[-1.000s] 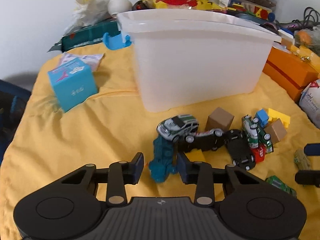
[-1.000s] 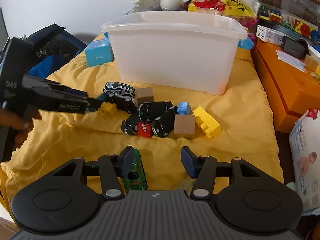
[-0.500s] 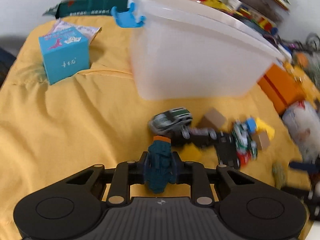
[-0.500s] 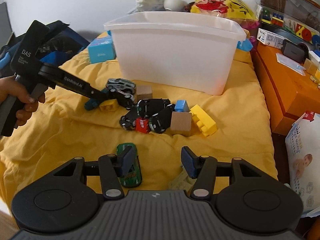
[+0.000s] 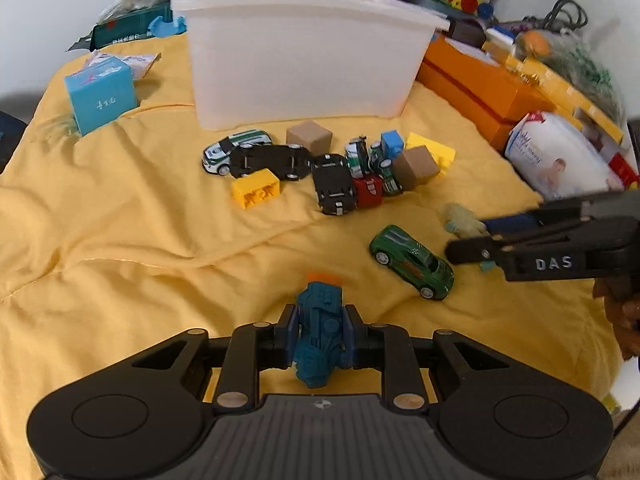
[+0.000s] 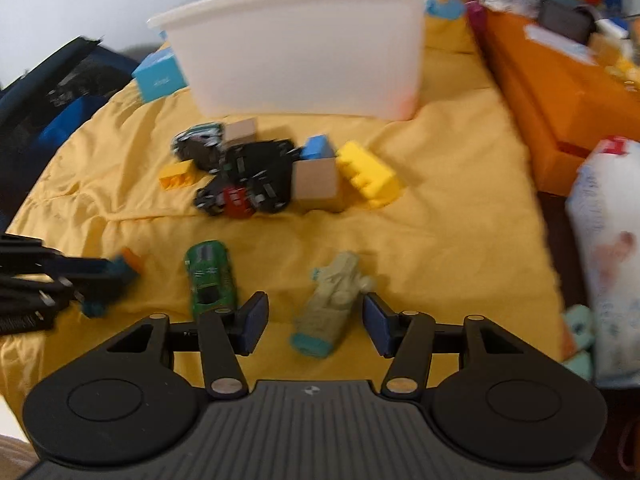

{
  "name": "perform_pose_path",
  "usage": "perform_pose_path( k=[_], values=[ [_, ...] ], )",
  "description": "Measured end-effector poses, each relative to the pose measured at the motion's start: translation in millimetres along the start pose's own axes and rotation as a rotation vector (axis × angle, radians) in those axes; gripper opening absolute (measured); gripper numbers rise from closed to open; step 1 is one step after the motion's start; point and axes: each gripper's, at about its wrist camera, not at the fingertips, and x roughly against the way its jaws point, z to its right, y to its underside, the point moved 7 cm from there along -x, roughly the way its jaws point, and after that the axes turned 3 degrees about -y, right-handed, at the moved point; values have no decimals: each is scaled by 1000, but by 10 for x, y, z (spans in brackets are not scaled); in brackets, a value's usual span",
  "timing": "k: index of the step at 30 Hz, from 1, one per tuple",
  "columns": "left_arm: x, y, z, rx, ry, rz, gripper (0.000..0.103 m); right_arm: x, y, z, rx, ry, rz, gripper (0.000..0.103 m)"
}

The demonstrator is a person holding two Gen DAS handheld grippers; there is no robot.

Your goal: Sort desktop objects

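My left gripper (image 5: 320, 320) is shut on a dark teal toy with an orange tip (image 5: 320, 332), held above the yellow cloth; its jaws are opening slightly while the pads still press on the toy. My right gripper (image 6: 314, 312) straddles a pale green toy with a teal base (image 6: 332, 300) lying on the cloth. Its jaws are closing, and the pads stand clear of the toy. A green car (image 6: 210, 276) lies just left of it. Further back sit a pile of toy cars and blocks (image 5: 332, 176) and a white bin (image 5: 304, 56).
A light blue box (image 5: 102, 96) stands left of the bin. Orange boxes (image 5: 480, 80) and a white bag (image 5: 560, 160) line the right edge. A dark blue bag (image 6: 60, 92) sits off the cloth at the left. Clutter is stacked behind the bin.
The left gripper shut on the teal toy beside the pile, then drew it back toward the near side. The right gripper came down around the pale green toy, and its jaws narrowed.
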Motion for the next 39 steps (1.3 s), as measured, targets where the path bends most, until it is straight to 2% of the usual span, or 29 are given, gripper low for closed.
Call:
perform_pose_path(
  k=[1,4,6,7,9,10,11,13,15,17,18,21,23,27,29,31,32,34,37,39],
  values=[
    [-24,9,17,5,-10,-13,33,-25,-25,-37,57,-5,-2,40],
    [-14,45,65,4,-15,-15,49,-72,-46,-194,324,-6,-19,40],
    [11,80,90,-14,-44,-14,51,-54,-39,-238,422,-1,-19,40],
    [22,94,83,-21,-64,-16,51,-25,-44,-241,432,6,-10,41],
    [42,110,63,-21,-93,-10,51,39,-55,-215,384,16,11,42],
    [43,115,59,-18,-96,-11,47,64,-55,-186,335,17,19,42],
    [46,117,57,-10,-91,-9,39,67,-53,-150,286,16,18,42],
    [50,113,68,-3,-80,-9,39,41,-17,-110,226,23,5,42],
    [50,112,108,-29,-83,-1,38,-13,23,-70,208,44,-9,42],
    [50,99,158,-71,-92,1,38,-45,48,-49,200,45,-17,32],
    [71,71,171,-78,-94,10,38,-34,38,-51,198,35,-24,30],
    [224,-136,188,-87,-86,69,36,32,-41,-81,231,48,-17,30],
    [359,-336,194,-96,-86,118,15,103,-115,-94,235,42,4,30],
    [607,-738,199,-81,-65,217,15,250,-340,-125,244,40,68,30],
    [661,-864,225,-114,-72,234,17,326,-460,-123,241,35,98,30],
    [676,-883,223,-145,-65,216,20,343,-538,-114,242,41,108,30],
    [674,-853,209,-153,-61,207,30,347,-549,-101,241,45,113,30],
    [604,-708,176,-175,-50,149,43,320,-511,-79,227,44,104,30],
    [436,-407,76,-172,-65,55,44,273,-383,-29,175,27,76,29],
    [323,-216,20,-135,-71,1,44,231,-314,-3,146,22,60,25]
  ],
)
